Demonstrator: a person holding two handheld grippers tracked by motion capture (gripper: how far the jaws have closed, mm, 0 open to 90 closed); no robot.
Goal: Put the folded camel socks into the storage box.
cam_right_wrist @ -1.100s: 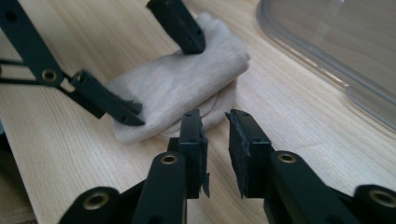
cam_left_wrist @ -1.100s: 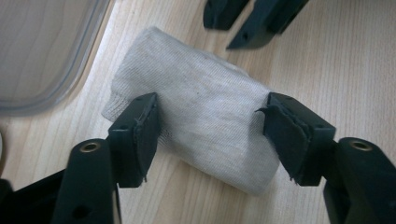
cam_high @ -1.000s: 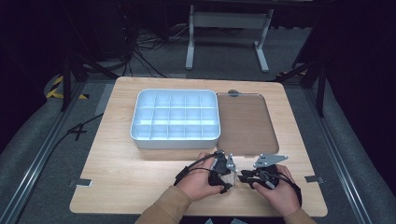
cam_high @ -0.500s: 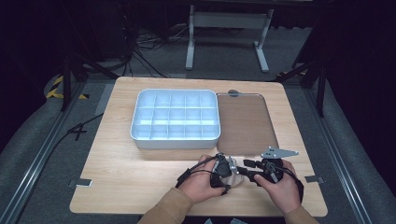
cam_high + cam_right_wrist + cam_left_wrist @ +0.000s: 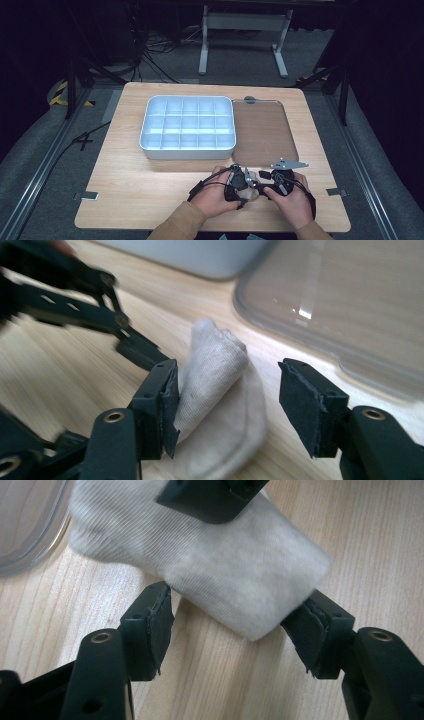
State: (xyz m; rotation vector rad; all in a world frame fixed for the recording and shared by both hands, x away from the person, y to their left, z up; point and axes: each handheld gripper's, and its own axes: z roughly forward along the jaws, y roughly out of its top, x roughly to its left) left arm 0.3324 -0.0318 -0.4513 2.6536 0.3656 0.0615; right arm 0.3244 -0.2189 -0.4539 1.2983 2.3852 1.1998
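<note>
Overhead, white divided tray [image 5: 188, 126] and clear lid [image 5: 263, 131] lie behind both hands on tabletop [image 5: 130, 175] | left claw [image 5: 235, 625] wide, straddling folded cloth [image 5: 210, 560] | right claw [image 5: 227, 400] wide around cloth [image 5: 215, 390], lid just beyond.

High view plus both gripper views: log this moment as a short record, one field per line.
table: light wood
box: white, split into many compartments, all looking empty
lid: clear, flat on the table right of the box
cloth: small white knit piece, near the table's front edge below the lid
left tongs: open, jaws either side of one end of the cloth
right tongs: open, one jaw against a raised fold of the cloth
hands: both at the front edge, close together
</note>
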